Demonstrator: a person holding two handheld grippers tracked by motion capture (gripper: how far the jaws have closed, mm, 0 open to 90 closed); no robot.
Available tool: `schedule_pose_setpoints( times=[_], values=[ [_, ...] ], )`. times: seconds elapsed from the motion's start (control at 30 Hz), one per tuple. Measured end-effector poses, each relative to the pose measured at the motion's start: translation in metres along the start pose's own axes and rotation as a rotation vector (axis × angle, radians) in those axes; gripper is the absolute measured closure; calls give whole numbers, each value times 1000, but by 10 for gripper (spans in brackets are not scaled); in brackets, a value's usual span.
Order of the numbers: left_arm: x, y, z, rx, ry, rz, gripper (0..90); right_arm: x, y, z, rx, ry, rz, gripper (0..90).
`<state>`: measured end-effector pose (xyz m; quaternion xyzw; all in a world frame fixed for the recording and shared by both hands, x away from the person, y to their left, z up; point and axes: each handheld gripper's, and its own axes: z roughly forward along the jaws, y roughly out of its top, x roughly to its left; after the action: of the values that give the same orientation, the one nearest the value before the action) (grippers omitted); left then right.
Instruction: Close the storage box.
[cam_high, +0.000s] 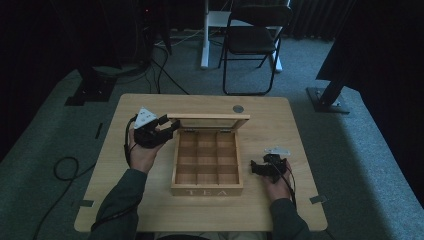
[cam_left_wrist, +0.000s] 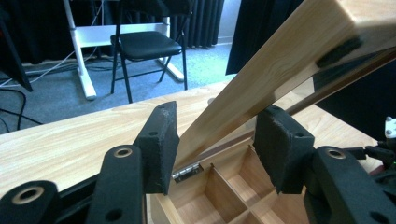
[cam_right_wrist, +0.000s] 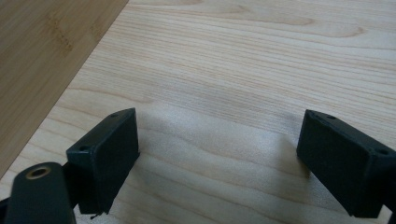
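A wooden tea box (cam_high: 206, 190) marked TEA stands mid-table, and its square compartments (cam_high: 206, 157) look empty. Its glazed lid (cam_high: 210, 117) is raised at the far side. My left gripper (cam_high: 169, 125) is at the lid's left end. In the left gripper view the slanting lid frame (cam_left_wrist: 261, 74) runs between the pads (cam_left_wrist: 159, 144), the gripper (cam_left_wrist: 217, 140) is shut on it, and a hinge (cam_left_wrist: 187, 171) shows below. To the right of the box my right gripper (cam_high: 255, 168) rests low over the table, open. In its own view it (cam_right_wrist: 217, 158) holds nothing, with the box wall (cam_right_wrist: 42, 56) at upper left.
A small dark round disc (cam_high: 238, 108) lies on the table (cam_high: 150, 210) behind the lid. On the carpet beyond the table are a black folding chair (cam_high: 252, 40), a white desk leg (cam_high: 205, 35) and dark stand bases (cam_high: 327, 102). Cables (cam_high: 65, 167) loop on the floor at left.
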<state>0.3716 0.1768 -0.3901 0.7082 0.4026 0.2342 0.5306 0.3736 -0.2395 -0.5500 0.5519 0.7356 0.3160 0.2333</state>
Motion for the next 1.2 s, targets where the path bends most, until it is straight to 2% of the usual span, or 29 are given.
schedule_pose_setpoints(
  times=[0.23,0.4,0.53,0.83,1.2],
  values=[
    [-3,-5,-4,11,-12,-10,514,0,0,0,0,-1,0,123],
    [-4,-11,-7,13,-32,-33,513,0,0,0,1,-1,-1,124],
    [-7,-14,-9,14,-28,-34,513,0,0,0,0,0,0,124],
    [-12,-22,-12,12,-33,-67,513,0,0,0,0,0,2,124],
    [-16,-30,-14,32,-32,-65,500,0,0,0,-1,-1,1,123]
  ],
)
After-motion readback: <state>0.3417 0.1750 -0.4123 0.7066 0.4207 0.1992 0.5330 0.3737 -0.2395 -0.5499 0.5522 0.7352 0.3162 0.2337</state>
